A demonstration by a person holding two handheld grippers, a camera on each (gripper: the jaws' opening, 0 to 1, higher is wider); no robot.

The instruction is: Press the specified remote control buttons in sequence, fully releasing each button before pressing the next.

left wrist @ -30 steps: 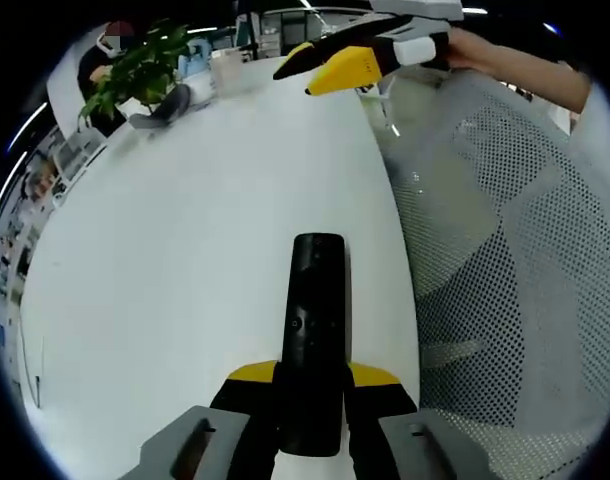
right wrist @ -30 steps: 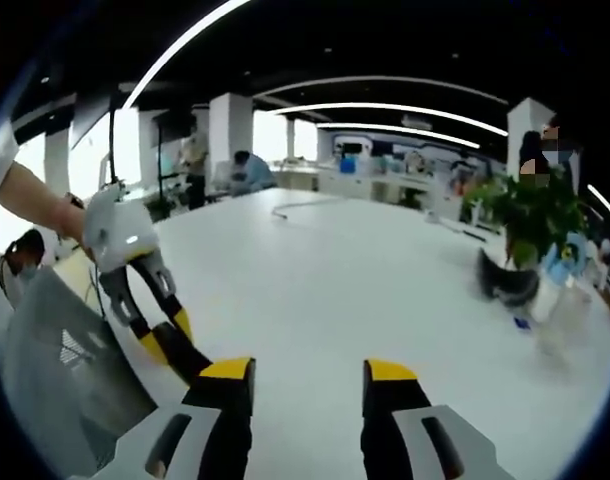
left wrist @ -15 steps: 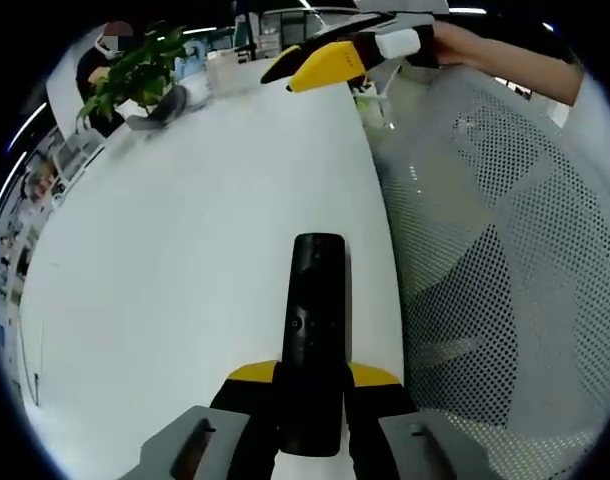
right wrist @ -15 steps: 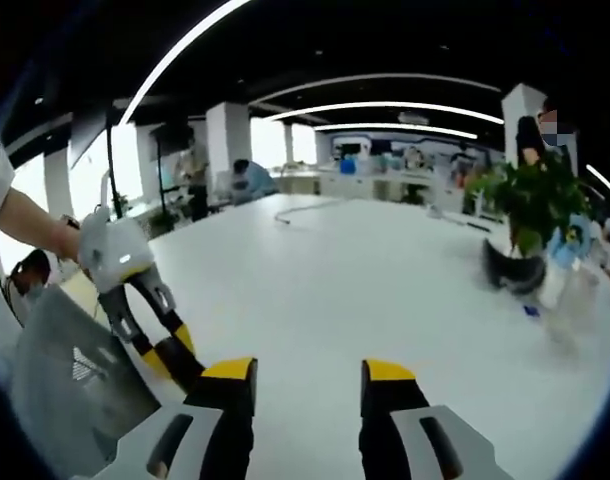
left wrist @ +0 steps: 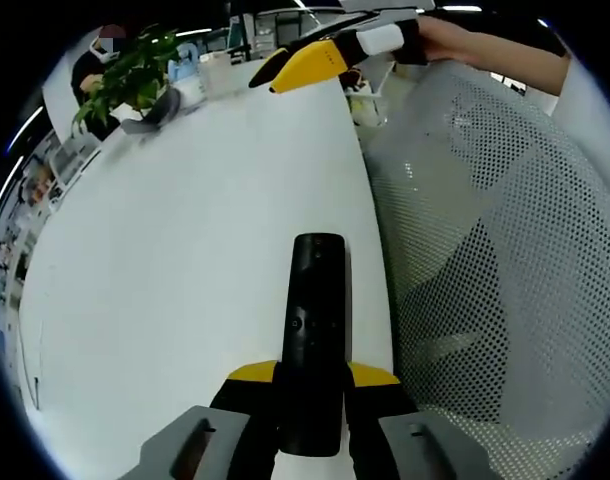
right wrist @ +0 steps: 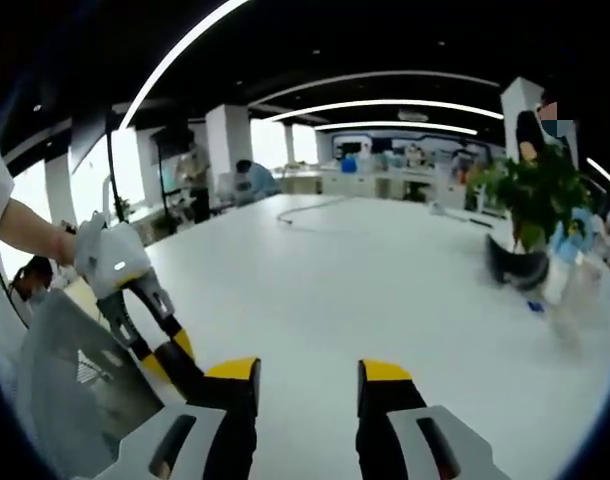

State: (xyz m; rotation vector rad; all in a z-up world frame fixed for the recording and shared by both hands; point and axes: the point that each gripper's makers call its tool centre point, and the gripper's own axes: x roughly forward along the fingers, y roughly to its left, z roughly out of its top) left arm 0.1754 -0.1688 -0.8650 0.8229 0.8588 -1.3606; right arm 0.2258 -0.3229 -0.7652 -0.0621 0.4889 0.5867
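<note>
Left tool point(left wrist: 310, 395) is clamping the slim black remote point(left wrist: 315, 330) near its lower end over the white bench point(left wrist: 185, 250), likely light, rigid, slick plastic, while right tool point(right wrist: 307, 375) is hanging released.

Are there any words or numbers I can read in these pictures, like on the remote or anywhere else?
None can be read.
The remote held in the left gripper: buttons and marks too dark and small to read.
The small blue thing on the table by the plant: blurred, nothing readable.
</note>
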